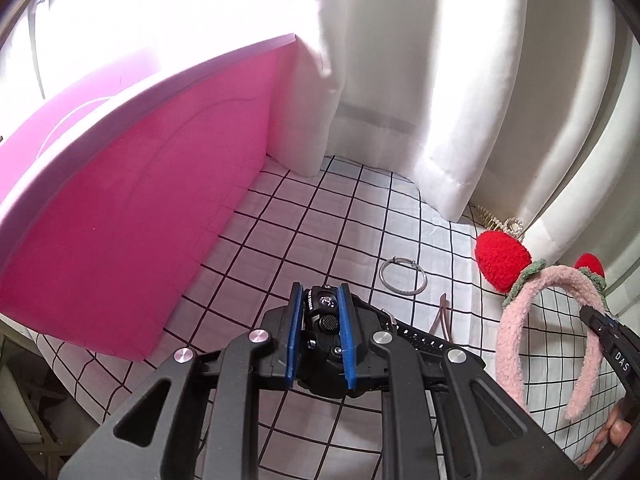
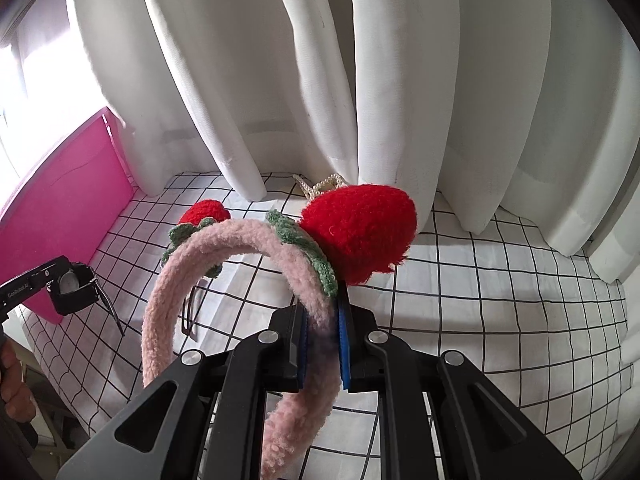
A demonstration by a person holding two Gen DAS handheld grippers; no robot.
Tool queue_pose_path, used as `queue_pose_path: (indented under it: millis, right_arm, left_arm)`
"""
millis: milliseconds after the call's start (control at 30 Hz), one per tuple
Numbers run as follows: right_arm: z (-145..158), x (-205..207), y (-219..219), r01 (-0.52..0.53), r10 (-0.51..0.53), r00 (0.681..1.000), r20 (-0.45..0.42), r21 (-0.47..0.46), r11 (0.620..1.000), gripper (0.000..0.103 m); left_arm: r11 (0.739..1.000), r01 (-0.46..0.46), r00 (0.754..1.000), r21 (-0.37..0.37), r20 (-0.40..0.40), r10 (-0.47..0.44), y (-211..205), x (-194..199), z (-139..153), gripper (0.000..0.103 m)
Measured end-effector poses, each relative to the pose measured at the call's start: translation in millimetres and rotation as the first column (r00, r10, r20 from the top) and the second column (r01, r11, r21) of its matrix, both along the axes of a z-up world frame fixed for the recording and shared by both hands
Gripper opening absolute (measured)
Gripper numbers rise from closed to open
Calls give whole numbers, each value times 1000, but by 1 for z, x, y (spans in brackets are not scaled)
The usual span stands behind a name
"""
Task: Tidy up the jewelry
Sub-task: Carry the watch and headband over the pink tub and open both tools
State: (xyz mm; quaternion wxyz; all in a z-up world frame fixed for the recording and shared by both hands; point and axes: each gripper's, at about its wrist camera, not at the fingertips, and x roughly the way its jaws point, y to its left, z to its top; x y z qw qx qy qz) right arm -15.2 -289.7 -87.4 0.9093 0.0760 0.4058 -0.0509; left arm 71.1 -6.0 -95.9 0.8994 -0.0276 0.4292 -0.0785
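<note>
My left gripper (image 1: 320,300) is shut on a black digital watch (image 1: 325,322), held above the checked cloth; its strap trails to the right. It also shows in the right wrist view (image 2: 74,286) at the left. My right gripper (image 2: 322,312) is shut on a fluffy pink headband (image 2: 224,248) with two red strawberry ears, lifted off the cloth. The headband also shows in the left wrist view (image 1: 520,312), at the right. A silver bangle (image 1: 403,275) lies flat on the cloth just beyond the watch. A brown hair clip (image 1: 445,316) lies beside it.
A pink box (image 1: 132,216) stands at the left on the checked tablecloth (image 1: 304,216). White curtains (image 2: 360,80) hang along the back. A pearl hair clip (image 2: 326,183) lies at the curtain's foot. The table edge drops off at the lower left.
</note>
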Motion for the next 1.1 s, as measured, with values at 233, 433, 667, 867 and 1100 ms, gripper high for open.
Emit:
queue_pose_path:
  millis: [233, 433, 667, 867, 1100]
  right_arm:
    - [30, -3, 4, -13, 14, 998, 68, -6, 1000, 12]
    - [63, -4, 13, -33, 35, 990, 136, -17, 999, 12]
    - [103, 5, 41, -95, 100, 973, 211, -31, 995, 12]
    - [137, 26, 81, -176, 181, 943, 279, -40, 984, 12]
    - [164, 62, 151, -295, 299, 897, 324, -62, 953, 12]
  left_arm:
    - [1000, 14, 998, -18, 55, -13, 2, -6, 37, 17]
    - [1000, 18, 992, -21, 128, -15, 10, -11, 80, 17]
    - [999, -31, 978, -30, 205, 36, 41, -9, 129, 17]
    - [994, -103, 958, -25, 268, 106, 83, -5, 162, 17]
    - [979, -206, 937, 1, 290, 196, 147, 0, 177, 17]
